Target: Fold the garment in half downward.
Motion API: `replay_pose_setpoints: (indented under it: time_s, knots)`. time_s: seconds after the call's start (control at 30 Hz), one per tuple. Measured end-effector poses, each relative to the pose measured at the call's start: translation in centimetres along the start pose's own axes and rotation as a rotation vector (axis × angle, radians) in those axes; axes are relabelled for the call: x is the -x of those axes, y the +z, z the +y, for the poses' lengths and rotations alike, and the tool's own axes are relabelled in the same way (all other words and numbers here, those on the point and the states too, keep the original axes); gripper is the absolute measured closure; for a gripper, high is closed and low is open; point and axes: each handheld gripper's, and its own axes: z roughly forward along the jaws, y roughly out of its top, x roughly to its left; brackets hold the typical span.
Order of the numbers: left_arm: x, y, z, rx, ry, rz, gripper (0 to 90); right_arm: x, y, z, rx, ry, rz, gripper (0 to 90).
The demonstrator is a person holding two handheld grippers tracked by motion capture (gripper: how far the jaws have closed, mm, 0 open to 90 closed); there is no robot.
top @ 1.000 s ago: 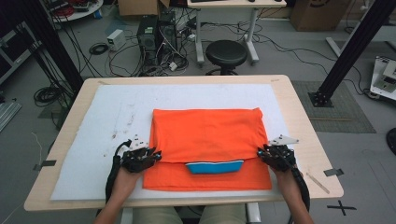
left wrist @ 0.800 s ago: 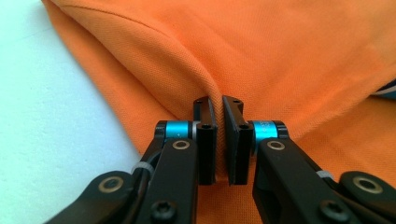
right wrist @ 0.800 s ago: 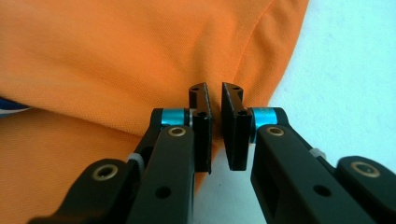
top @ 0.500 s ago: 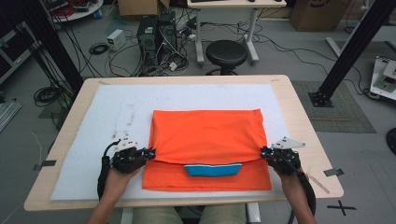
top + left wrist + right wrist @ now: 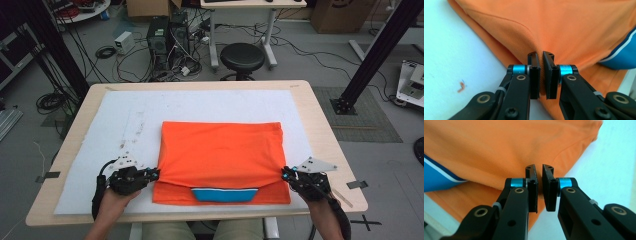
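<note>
Orange shirt (image 5: pixel 220 155) folded on white mat (image 5: pixel 210 107), left gripper (image 5: pixel 156 173) and right gripper (image 5: pixel 285 174) each apparently clamped on a side fold

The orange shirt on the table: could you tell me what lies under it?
Under the orange shirt lies a white mat on the wooden table. The shirt is folded, with its blue collar peeking out from under the fold; anything else beneath is covered.

Black gripper (image 5: pixel 541 75) jaws, blue collars, brass rivets, grey plates
</note>
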Motion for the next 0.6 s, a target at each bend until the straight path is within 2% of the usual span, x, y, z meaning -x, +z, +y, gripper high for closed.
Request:
replay_pose_setpoints:
  time_s: [0.03,0.1,0.13,0.2,0.37,0.47,0.57,0.6]
  knots:
    - [0.0,0.3,-0.1,-0.008,-0.005,0.008,80.3,0.0,0.2,-0.1,-0.010,0.003,0.004,82.6]
    - [-0.1,0.6,0.1,-0.010,-0.027,0.035,63.1,0.3,0.8,-0.5,-0.016,0.031,0.021,76.4]
    - [-0.3,0.6,0.2,0.001,-0.039,0.051,55.0,0.5,0.9,-0.5,-0.003,0.053,0.022,72.3]
    - [-0.6,0.6,0.7,0.035,-0.066,0.083,45.8,1.0,1.0,-0.5,0.024,0.079,0.027,68.6]
    - [-1.6,1.4,2.2,0.084,-0.091,0.153,39.2,2.9,2.2,0.2,0.046,0.149,-0.032,67.5]
    - [-2.3,2.7,2.9,0.076,-0.118,0.171,37.5,4.0,3.8,0.7,0.030,0.192,-0.063,62.0]
    - [-2.8,3.9,3.1,0.035,-0.138,0.197,36.6,5.0,5.6,1.2,0.004,0.240,-0.086,54.0]
    - [-3.0,4.2,3.1,0.025,-0.148,0.199,36.4,5.2,6.1,1.3,0.001,0.262,-0.079,53.0]
